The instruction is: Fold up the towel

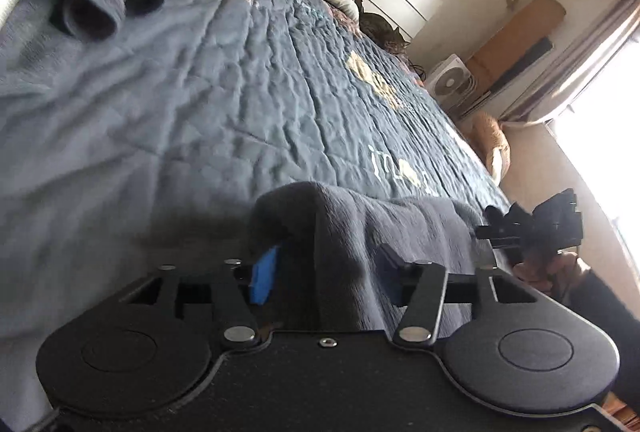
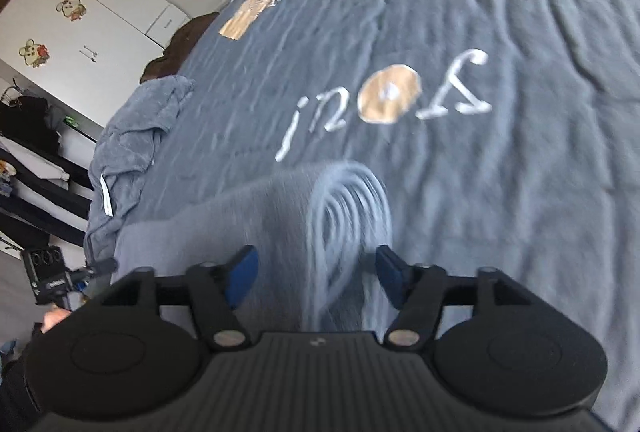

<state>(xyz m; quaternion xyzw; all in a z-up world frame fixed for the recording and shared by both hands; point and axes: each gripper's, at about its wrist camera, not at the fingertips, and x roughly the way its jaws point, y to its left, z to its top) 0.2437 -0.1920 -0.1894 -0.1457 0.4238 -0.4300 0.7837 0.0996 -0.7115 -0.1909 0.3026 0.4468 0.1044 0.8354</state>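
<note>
We see our left gripper and right gripper each with fingers spread, a fold of the dark towel between them | towel hangs over the blue bedspread | right view motion-blurred; grip contact unclear.

Left gripper: black, blue-padded jaws apart, a dark grey cloth towel draped between them.
Surface: wrinkled blue-grey quilted bedspread.
Right edge: second black gripper, hand-held.
</note>
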